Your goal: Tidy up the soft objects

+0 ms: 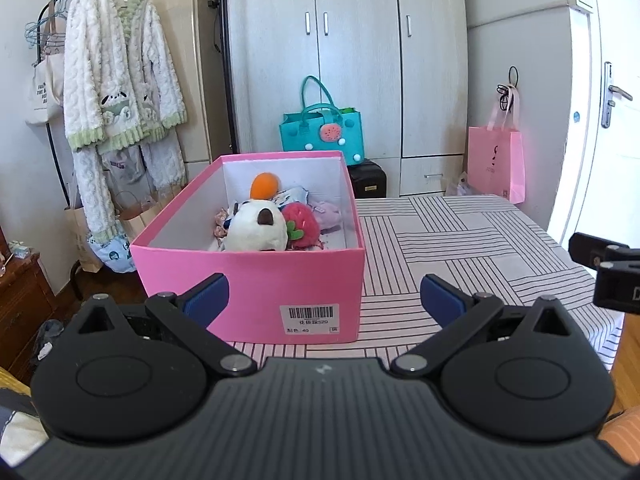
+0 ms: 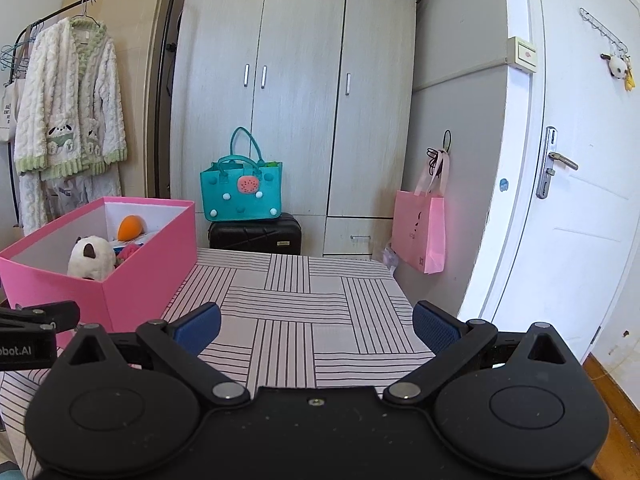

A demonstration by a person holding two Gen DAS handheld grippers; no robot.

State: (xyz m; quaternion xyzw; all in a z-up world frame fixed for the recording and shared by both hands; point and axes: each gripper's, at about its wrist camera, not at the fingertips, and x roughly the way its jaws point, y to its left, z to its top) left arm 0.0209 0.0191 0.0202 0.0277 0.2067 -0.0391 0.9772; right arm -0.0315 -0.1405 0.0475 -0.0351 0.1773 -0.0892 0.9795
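A pink box stands on the striped table. Inside lie a white panda plush, a red strawberry plush, an orange plush and several small soft items. My left gripper is open and empty, just in front of the box's near wall. In the right wrist view the box sits at the left with the panda plush and orange plush showing. My right gripper is open and empty above the striped cloth, right of the box.
A grey wardrobe stands behind the table. A teal felt bag sits on a black suitcase. A pink paper bag hangs by the white door. A fluffy robe hangs on a rack at left.
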